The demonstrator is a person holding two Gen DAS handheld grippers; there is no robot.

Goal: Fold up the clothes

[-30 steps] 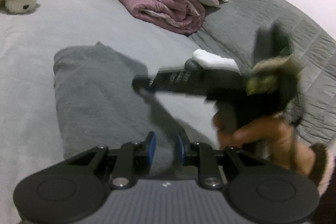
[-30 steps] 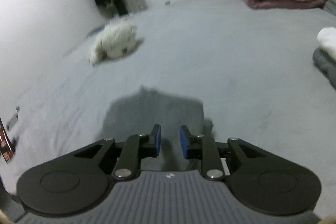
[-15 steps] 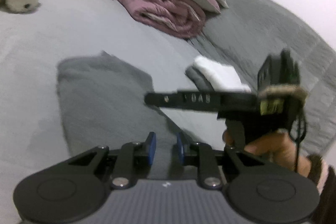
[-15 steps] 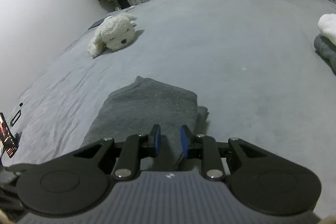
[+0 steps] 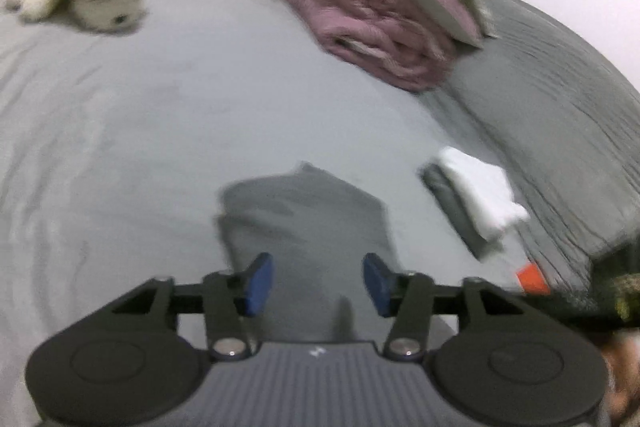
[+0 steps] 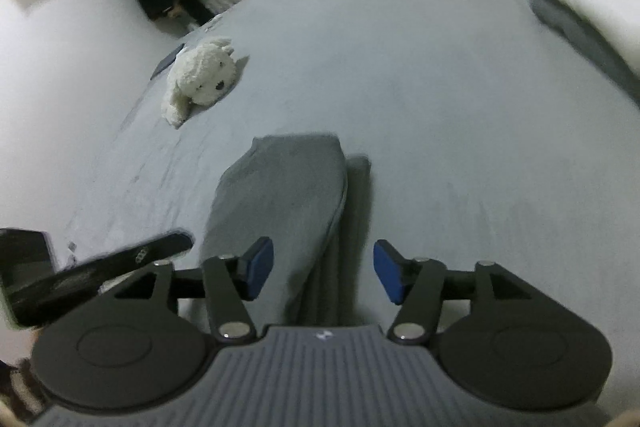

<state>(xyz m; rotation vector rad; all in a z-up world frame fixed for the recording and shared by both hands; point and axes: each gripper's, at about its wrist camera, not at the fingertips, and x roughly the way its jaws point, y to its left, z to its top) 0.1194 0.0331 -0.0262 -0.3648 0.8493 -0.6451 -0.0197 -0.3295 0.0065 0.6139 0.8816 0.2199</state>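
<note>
Grey garment [image 6: 288, 195] lies folded into a narrow strip on the bed [image 6: 460, 107], just ahead of both grippers. Left gripper [image 5: 318, 283] and right gripper [image 6: 323, 273] both have jaws opening, nothing pinched between the pads, cloth only below them, so this reads as the release after a fold. Next move likely needs a fresh grip on the near end to fold it over toward the far end.

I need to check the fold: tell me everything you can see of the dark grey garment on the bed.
The dark grey garment is soft, knit-looking cloth folded into a long flat rectangle, with a lower layer's edge showing along one side. It lies on the light grey bed sheet, just ahead of both tongs; neither grips it.
</note>
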